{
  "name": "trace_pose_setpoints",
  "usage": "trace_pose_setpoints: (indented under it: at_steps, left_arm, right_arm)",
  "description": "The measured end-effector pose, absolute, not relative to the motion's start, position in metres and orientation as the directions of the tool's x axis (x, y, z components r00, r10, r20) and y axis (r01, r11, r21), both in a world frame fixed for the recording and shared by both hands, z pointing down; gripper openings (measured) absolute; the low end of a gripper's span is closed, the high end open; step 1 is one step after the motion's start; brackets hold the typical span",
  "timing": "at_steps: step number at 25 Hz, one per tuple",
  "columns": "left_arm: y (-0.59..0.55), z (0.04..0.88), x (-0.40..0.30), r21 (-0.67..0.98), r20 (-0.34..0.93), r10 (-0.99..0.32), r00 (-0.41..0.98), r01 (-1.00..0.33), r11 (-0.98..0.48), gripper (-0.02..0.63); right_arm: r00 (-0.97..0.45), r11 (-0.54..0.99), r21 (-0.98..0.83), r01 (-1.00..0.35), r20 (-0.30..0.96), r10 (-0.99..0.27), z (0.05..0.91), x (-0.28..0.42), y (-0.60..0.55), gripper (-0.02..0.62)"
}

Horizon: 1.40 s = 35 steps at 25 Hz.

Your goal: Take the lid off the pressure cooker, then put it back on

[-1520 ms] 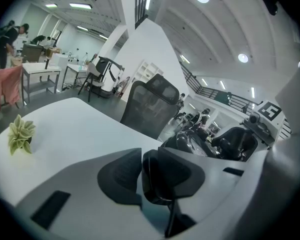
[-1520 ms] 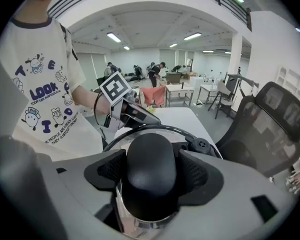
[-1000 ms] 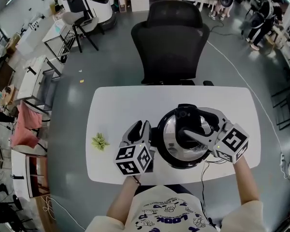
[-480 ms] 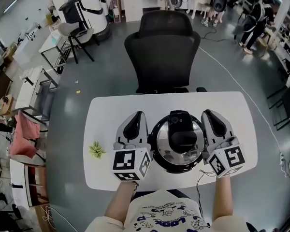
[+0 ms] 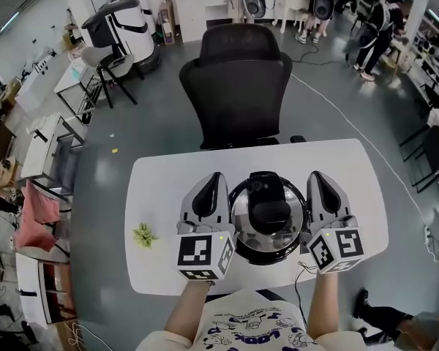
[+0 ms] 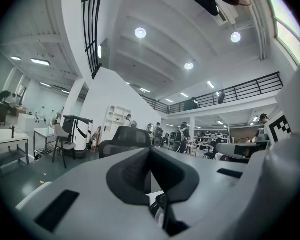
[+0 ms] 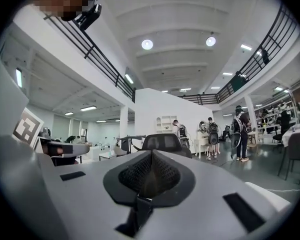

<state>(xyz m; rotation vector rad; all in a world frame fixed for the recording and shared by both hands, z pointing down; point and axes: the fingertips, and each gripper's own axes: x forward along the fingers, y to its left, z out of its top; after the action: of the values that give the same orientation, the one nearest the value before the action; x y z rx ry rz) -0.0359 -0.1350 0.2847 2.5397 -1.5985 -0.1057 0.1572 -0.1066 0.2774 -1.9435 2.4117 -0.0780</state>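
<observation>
The pressure cooker stands on the white table in the head view, and its steel lid with a black handle sits on it. My left gripper hovers just left of the cooker. My right gripper hovers just right of it. Both point away from me, level, above the table. Each is shut with nothing between its fingers, and neither touches the cooker. In the left gripper view the jaws meet in a closed seam. The right gripper view shows the same. The cooker is hidden in both.
A black office chair stands behind the table's far edge and also shows in both gripper views. A small green object lies at the table's left. A cable runs off the near edge. People stand far back in the room.
The right gripper let go of the lid handle and pulled back to the cooker's right. Both grippers closed, rose and turned to point straight ahead on either side of the cooker.
</observation>
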Motion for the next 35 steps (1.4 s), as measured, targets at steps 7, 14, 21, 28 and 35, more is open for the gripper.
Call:
trace_pose_setpoints:
  at_steps: [7,14,21,28,35]
  left_arm:
    - [-0.127,0.287,-0.027,0.127,0.020,-0.892,0.452,-0.886,-0.446,0.014]
    - [-0.123,0.287,-0.026,0.125,0.027,-0.890,0.455,-0.885,-0.449,0.014]
    - [-0.120,0.286,-0.029,0.132,0.030,-0.889,0.456,-0.884,-0.449,0.014]
    - [-0.119,0.290,-0.028,0.132,0.032,-0.890,0.456,-0.884,-0.448,0.014]
    - [-0.112,0.285,-0.029,0.133,0.029,-0.889,0.457,-0.883,-0.450,0.014]
  right_arm:
    - [-0.181,0.180,-0.071,-0.981,0.010,-0.983,0.283,0.160,-0.099,0.011]
    - [-0.167,0.165,-0.082,-0.983,0.017,-0.986,0.284,0.163,-0.095,0.011]
    - [-0.161,0.158,-0.086,-0.984,0.022,-0.987,0.285,0.162,-0.092,0.011]
    - [-0.159,0.156,-0.082,-0.984,0.023,-0.987,0.288,0.164,-0.090,0.011]
    - [-0.157,0.155,-0.076,-0.985,0.022,-0.987,0.283,0.165,-0.083,0.011]
